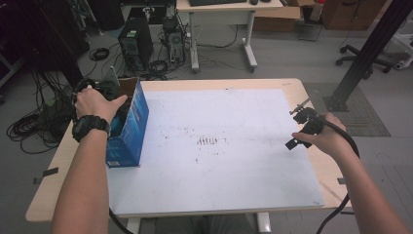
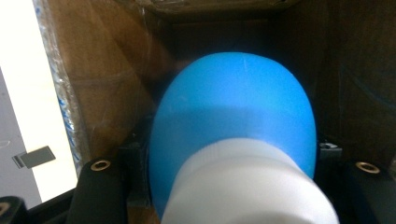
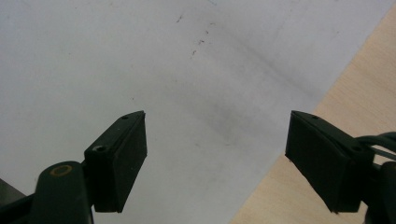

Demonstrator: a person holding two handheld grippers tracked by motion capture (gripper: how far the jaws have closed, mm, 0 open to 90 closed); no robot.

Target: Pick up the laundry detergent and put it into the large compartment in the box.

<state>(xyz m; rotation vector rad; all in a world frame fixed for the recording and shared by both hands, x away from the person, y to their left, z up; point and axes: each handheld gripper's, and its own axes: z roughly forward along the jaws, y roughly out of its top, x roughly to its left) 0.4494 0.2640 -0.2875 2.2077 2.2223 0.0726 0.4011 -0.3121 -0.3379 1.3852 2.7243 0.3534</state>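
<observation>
— Gripping a blue-and-white object point(image 2: 233, 140) with the left gripper point(image 1: 104, 100), jaws closed on its sides, down inside the open-topped blue box point(image 1: 127, 131) at the table's left edge

— Axis of that object?

— Running straight away from the gripper: white end near the jaws, rounded blue end pointing deeper, toward the brown cardboard inner walls. Looks like a bottle or similar; cannot tell for certain

— Box orientation?

— Standing upright on the white sheet point(image 1: 234, 161), long side running near to far

— Right gripper point(image 1: 304, 129)?

— Jaws wide apart, holding nothing, hanging over the sheet's right border beside the wooden table point(image 1: 311, 97), well apart from the box

— Nearer hand?

— Left, already on it. Probably lifting straight out along that axis, keeping clear of the walls
</observation>
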